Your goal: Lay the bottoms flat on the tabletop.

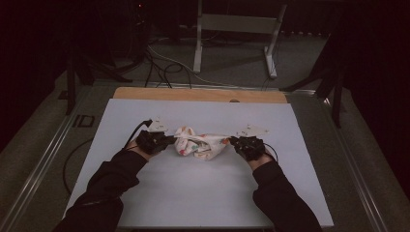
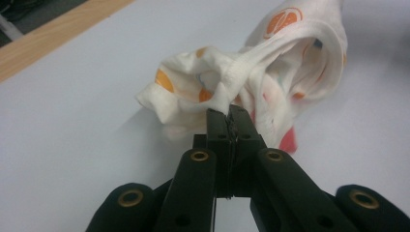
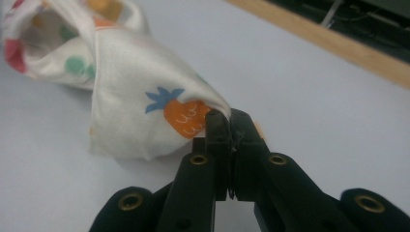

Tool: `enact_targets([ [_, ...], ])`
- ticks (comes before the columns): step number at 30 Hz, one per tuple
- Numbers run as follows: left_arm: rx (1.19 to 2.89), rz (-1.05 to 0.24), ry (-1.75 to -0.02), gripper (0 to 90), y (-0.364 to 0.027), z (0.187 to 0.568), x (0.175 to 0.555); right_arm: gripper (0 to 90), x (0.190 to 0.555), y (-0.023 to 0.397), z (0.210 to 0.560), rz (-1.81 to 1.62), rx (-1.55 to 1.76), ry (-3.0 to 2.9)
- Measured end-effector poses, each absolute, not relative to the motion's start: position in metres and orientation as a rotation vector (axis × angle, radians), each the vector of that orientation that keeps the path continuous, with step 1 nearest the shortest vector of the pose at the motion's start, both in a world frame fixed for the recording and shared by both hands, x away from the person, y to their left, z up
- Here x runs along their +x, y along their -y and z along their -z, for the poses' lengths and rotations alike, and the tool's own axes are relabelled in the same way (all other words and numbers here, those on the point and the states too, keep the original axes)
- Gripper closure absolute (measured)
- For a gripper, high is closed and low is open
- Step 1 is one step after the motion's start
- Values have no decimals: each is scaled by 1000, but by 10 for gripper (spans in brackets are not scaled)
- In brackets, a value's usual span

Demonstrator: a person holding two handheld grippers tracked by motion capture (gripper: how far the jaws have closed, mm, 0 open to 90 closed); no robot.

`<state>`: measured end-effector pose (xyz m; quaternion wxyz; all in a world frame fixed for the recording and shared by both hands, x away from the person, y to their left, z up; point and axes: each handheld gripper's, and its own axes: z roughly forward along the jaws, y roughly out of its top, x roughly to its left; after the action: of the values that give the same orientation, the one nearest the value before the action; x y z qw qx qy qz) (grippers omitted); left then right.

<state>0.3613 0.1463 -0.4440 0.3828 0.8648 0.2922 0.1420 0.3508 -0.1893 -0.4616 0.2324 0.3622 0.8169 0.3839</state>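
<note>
1. White board covered the desk (image 1: 159,193), bare wood left along its far edge.
2. A small printed cloth (image 1: 200,145) sat bunched near the desk's middle, strung between both tools, probably to pull it flat.
3. The left gripper (image 2: 227,116) was clamped tight on a cloth edge.
4. The right gripper (image 3: 228,118) pinched the opposite corner, jaws closed.

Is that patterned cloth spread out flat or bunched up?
Bunched up: the cloth hangs crumpled between the left hand-held gripper and right hand-held gripper, each pinching an edge.
</note>
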Motion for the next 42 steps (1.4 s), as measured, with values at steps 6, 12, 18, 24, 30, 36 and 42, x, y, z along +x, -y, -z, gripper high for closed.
enact_targets([
  [6,2211,-407,-762,900,-162,435,353,887,349,198,450,-1064,1009,-2216],
  [12,2183,-431,-783,900,-181,431,343,886,346,212,443,-1083,1023,-2180],
  [18,2168,-426,-802,900,-196,439,322,886,333,228,443,-1071,1034,-2182],
  [24,2158,-388,-802,900,-205,450,300,886,315,236,456,-1065,1035,-2231],
  [30,2181,-352,-783,900,-206,463,279,885,296,238,467,-1057,1008,-2305],
  [36,2220,-319,-775,900,-209,477,258,884,279,236,477,-1029,949,-2378],
  [42,2273,-285,-770,900,-209,488,248,882,266,234,487,-1018,954,-2435],
])
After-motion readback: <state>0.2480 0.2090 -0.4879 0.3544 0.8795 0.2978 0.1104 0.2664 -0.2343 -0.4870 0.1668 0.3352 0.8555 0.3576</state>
